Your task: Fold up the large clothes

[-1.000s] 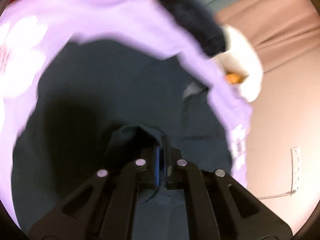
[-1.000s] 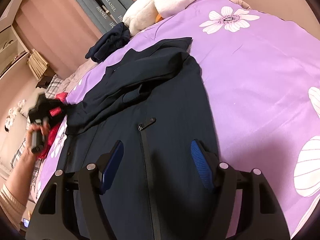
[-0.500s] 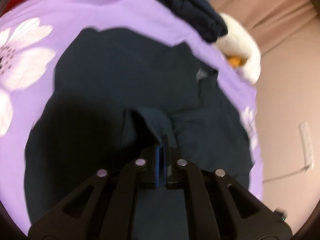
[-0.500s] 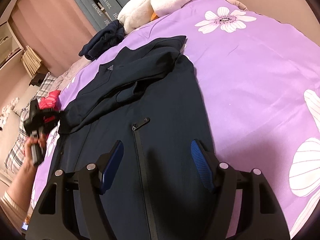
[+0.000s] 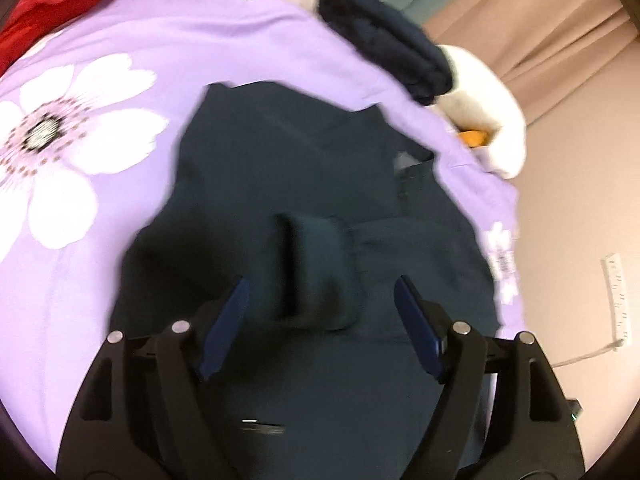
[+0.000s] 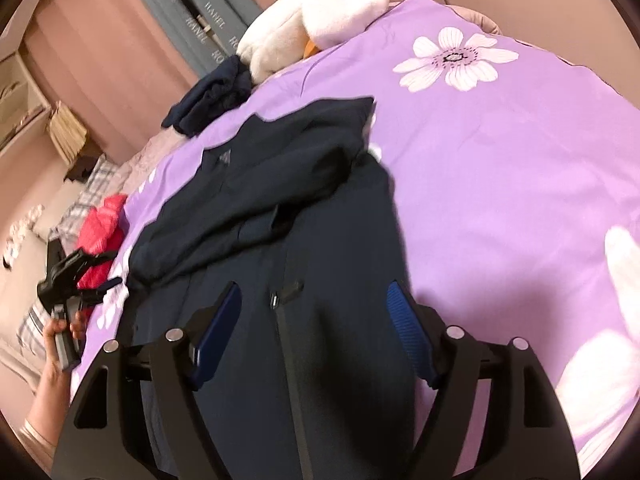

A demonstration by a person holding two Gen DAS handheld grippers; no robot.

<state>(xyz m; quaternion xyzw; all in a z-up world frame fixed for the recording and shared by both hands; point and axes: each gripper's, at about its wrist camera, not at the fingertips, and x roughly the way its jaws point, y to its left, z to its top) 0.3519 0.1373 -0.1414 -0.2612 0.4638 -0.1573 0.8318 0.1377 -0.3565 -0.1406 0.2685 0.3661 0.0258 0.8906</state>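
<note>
A large dark navy zip jacket lies spread on a purple flowered bedsheet, one sleeve folded across its chest. In the left wrist view the jacket fills the middle, and the sleeve cuff lies loose just beyond my left gripper, which is open and empty. My right gripper is open and empty, hovering over the jacket's zipper. The left gripper also shows in the right wrist view, held in a hand at the bed's left side.
A folded dark garment and a white plush toy lie at the head of the bed. A red garment lies at the left edge. Curtains and a wall stand behind.
My left gripper was shut on the sleeve cuff; it has opened and let the cuff drop onto the jacket. My right gripper stays open over the zipper.
</note>
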